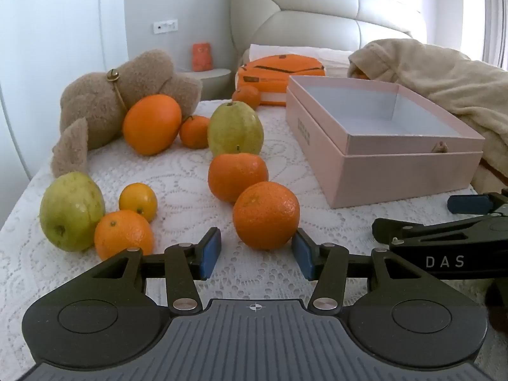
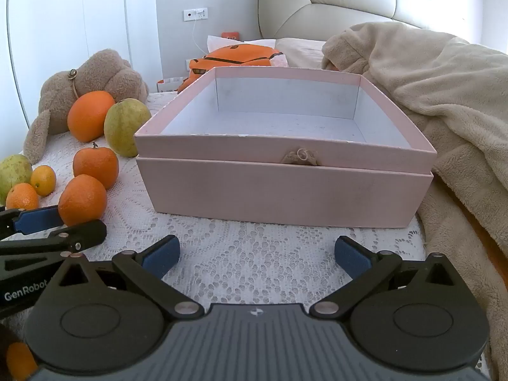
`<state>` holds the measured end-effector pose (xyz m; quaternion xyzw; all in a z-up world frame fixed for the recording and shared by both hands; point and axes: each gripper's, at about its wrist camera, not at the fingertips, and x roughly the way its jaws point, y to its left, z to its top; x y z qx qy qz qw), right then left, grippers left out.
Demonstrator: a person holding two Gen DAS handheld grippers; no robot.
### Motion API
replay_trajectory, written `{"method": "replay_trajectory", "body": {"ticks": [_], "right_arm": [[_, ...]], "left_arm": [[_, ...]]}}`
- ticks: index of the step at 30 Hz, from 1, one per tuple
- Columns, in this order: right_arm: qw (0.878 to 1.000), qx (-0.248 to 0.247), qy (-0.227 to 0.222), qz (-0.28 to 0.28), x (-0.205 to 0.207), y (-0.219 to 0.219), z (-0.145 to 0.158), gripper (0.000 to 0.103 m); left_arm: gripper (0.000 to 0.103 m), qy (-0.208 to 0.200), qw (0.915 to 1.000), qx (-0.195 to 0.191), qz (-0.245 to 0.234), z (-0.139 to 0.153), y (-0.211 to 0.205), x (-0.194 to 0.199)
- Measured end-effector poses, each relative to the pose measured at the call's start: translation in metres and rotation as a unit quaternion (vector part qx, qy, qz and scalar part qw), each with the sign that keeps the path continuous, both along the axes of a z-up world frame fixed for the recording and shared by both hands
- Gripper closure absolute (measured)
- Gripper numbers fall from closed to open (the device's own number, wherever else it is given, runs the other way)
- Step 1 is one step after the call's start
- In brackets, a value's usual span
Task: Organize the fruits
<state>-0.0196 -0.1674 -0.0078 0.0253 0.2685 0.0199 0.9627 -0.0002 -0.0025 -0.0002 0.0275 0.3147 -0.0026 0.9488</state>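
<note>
Several oranges and two green pear-like fruits lie loose on the white lace bedspread point(image 1: 177, 187). The nearest orange point(image 1: 266, 214) sits just beyond my left gripper point(image 1: 257, 251), which is open; the right pad point(image 1: 301, 254) is at the fruit's lower right edge and the left pad stands apart from it. Another orange point(image 1: 237, 176) and a green fruit point(image 1: 235, 128) lie behind it. The pink box point(image 2: 285, 187) is open-topped and holds nothing. My right gripper point(image 2: 257, 255) stands wide open in front of the box with only cloth between its fingers.
A brown plush toy point(image 1: 104, 101) lies at the back left beside a large orange point(image 1: 151, 123). A beige fleece blanket point(image 2: 444, 101) is piled to the right of the box. An orange bag point(image 1: 279, 73) lies behind. More fruit point(image 1: 71, 211) sits at the left edge.
</note>
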Motion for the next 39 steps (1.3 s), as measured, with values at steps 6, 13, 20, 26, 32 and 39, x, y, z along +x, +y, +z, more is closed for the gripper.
{"method": "replay_trajectory", "body": {"ticks": [6,13,20,26,32,39], "right_arm": [[1.0,-0.001,0.0,0.0,0.0,0.0002,0.0001,0.0],[1.0,-0.001,0.0,0.0,-0.0001,0.0003,0.0001,0.0],[1.0,-0.001,0.0,0.0,-0.0001,0.0003,0.0001,0.0],[1.0,-0.001,0.0,0.0,0.0,0.0004,0.0002,0.0],[1.0,-0.002,0.0,0.0,0.0001,0.0005,0.0004,0.0],[1.0,-0.001,0.0,0.0,0.0,0.0003,0.0003,0.0]], "left_arm": [[0.048,0.001,0.9999,-0.013,0.0,0.0004,0.0019,0.0002],[0.048,0.001,0.9999,-0.015,0.0,0.0004,0.0023,0.0002],[0.048,0.001,0.9998,-0.019,0.0,0.0006,0.0017,-0.001],[0.048,0.001,0.9998,-0.02,0.0,0.0002,0.0033,0.0003],[0.048,0.001,0.9998,-0.02,0.0,0.0004,0.0051,-0.001],[0.048,0.001,0.9998,-0.019,0.0,0.0005,0.0066,-0.0014]]}}
